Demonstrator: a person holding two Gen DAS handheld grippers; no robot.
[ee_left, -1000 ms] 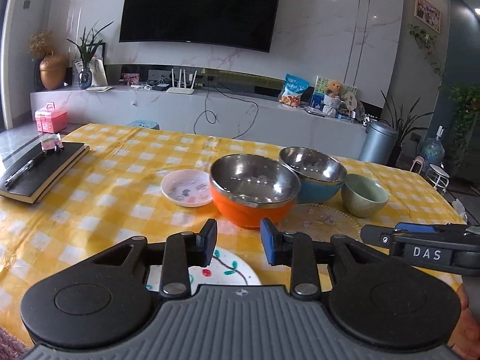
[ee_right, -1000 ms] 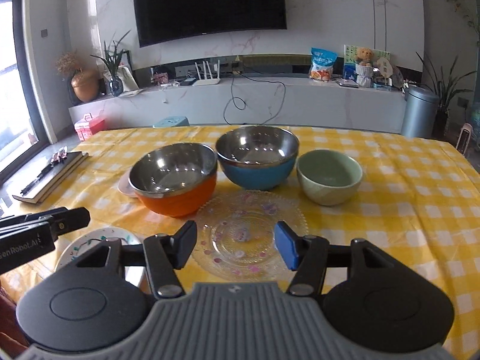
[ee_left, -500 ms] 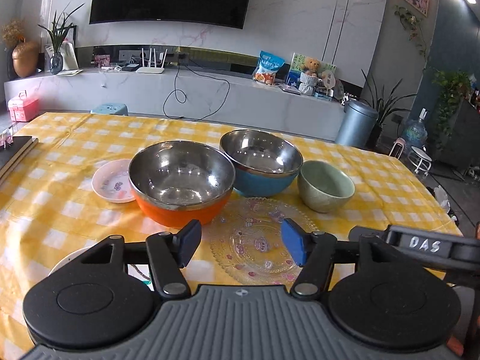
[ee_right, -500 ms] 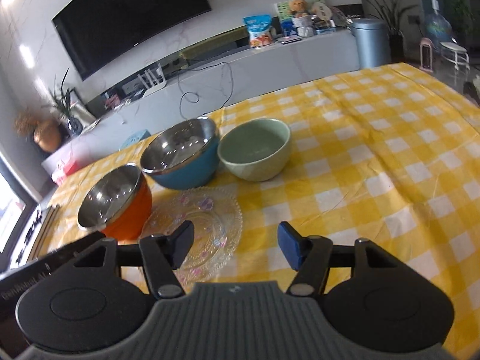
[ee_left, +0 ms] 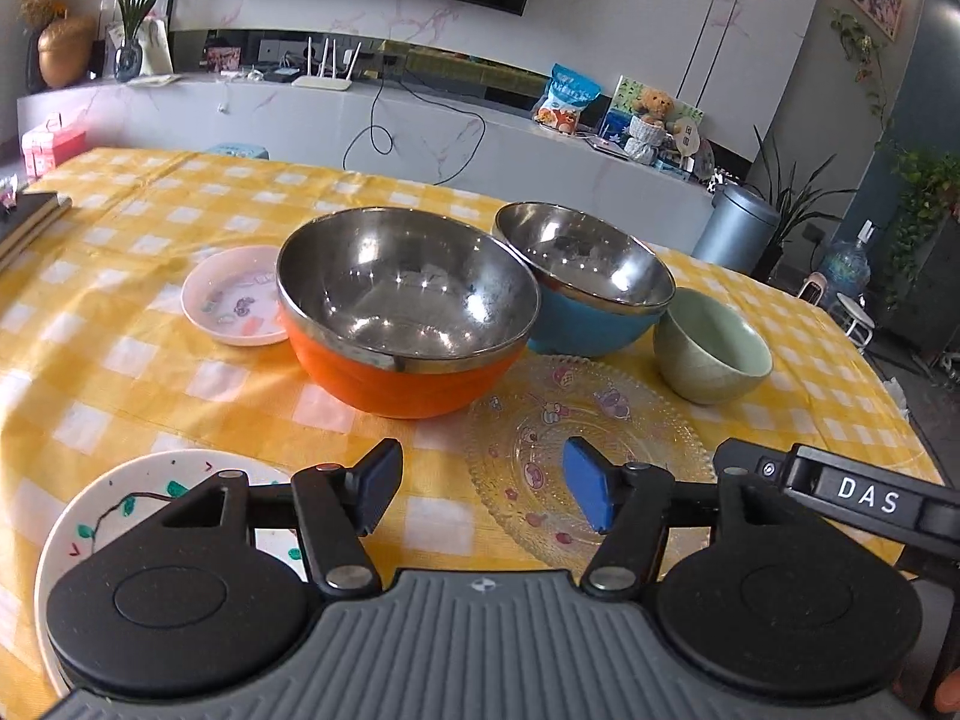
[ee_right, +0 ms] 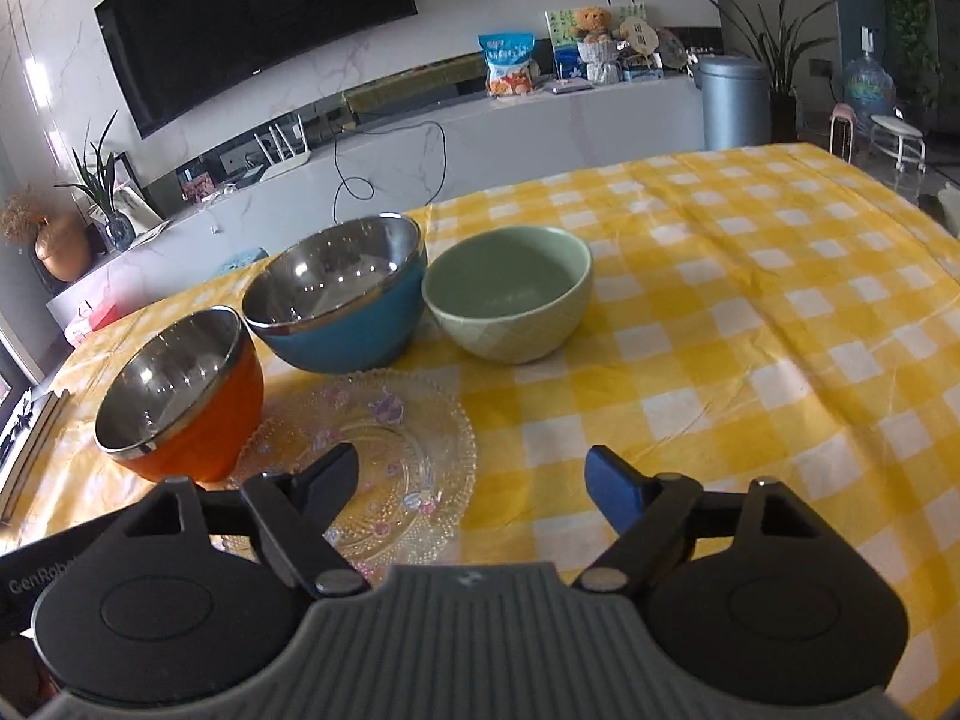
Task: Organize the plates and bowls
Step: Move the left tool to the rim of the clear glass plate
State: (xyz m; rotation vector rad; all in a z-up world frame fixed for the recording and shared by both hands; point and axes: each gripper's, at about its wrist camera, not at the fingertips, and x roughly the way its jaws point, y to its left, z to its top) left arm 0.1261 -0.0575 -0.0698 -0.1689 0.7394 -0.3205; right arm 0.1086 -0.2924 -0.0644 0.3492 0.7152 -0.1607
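Note:
An orange steel-lined bowl [ee_left: 408, 324] [ee_right: 180, 396], a blue steel-lined bowl [ee_left: 588, 288] [ee_right: 342, 300] and a green ceramic bowl [ee_left: 714, 348] [ee_right: 510, 294] stand in a row. A clear glass plate [ee_left: 540, 408] [ee_right: 384, 420] lies in front of them. A small pink plate [ee_left: 234, 300] sits left of the orange bowl. A white painted plate [ee_left: 150, 480] lies partly under my left gripper [ee_left: 483, 483], which is open and empty, short of the orange bowl. My right gripper [ee_right: 471, 480] hovers at the glass plate's right rim, jaws opening, holding nothing.
A yellow checked cloth covers the table [ee_left: 120, 360]. Books [ee_left: 30, 216] lie at its left edge. The right gripper's body [ee_left: 840, 498] shows beside my left gripper. A white console, a television and a grey bin [ee_left: 738, 228] stand beyond the table.
Both grippers' jaws have spread wider. The left gripper has come lower and nearer to the orange bowl. The right gripper has rolled and swung right, toward the green bowl.

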